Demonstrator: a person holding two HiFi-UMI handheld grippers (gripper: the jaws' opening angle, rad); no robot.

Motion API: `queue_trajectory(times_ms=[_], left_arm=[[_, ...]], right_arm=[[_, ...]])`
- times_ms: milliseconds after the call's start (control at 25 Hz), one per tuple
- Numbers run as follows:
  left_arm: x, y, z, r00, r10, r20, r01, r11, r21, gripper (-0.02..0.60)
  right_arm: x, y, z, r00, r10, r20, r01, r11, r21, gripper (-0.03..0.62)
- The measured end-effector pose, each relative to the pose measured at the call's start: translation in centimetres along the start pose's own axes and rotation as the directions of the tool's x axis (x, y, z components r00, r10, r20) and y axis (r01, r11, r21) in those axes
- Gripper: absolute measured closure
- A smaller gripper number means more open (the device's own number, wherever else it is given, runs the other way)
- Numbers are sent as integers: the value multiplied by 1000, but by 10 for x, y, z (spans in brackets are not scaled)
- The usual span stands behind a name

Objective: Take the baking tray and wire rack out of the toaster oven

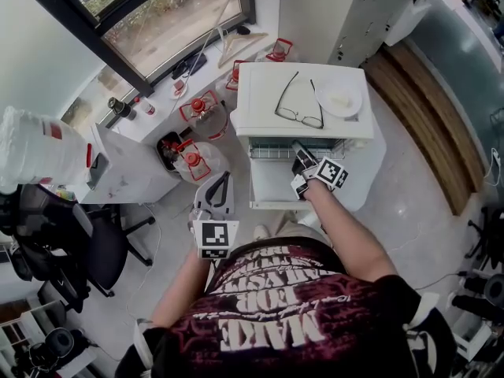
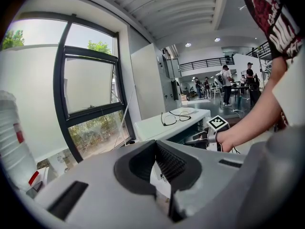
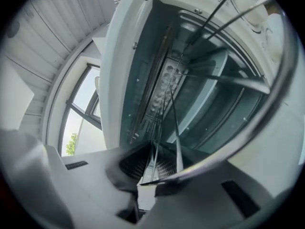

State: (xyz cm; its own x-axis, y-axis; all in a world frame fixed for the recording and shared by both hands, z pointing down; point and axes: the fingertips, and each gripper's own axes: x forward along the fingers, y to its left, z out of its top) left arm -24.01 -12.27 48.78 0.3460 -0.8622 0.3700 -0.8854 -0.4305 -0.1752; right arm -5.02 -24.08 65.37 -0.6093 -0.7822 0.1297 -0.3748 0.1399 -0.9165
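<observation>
The white toaster oven (image 1: 260,93) stands in front of me with its door (image 1: 272,186) folded down. The wire rack (image 1: 272,153) shows at the mouth of the oven. My right gripper (image 1: 302,162) reaches into the opening, and in the right gripper view it (image 3: 159,168) is shut on the front edge of the rack (image 3: 228,80), whose wires run between the pads. I cannot make out the baking tray in the dark cavity. My left gripper (image 1: 220,189) hangs away to the left of the oven, shut (image 2: 155,144) with nothing in it.
Glasses (image 1: 299,101) and a white plate (image 1: 340,97) lie on top of the oven. Water jugs with red handles (image 1: 197,164) stand on the floor to its left, near a white cabinet (image 1: 130,172) and a black office chair (image 1: 98,250).
</observation>
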Motion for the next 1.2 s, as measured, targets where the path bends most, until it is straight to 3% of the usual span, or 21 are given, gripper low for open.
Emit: queue_trajectory(times_ms=[680,960,1080,1200], left_arm=[[-15,-15,0,996,-75,39,74,997,26,575],[-21,-20,-3,992,-117,55,115,993,38,575],[-22,-25,-2,988,-139,67,136,990,42,575],[-24,-32,-2,983,-165,77,162,986,47,575]], right_arm=[[-63,18,-49,1000,-15,11,14,999,30,585],[-92,35,-70,999,37,25,-38,999,29,586],[-103,38,-80,1000,-7,21,6,997,80,588],[-118,44,-90,999,17,30,-19,996,89,590]])
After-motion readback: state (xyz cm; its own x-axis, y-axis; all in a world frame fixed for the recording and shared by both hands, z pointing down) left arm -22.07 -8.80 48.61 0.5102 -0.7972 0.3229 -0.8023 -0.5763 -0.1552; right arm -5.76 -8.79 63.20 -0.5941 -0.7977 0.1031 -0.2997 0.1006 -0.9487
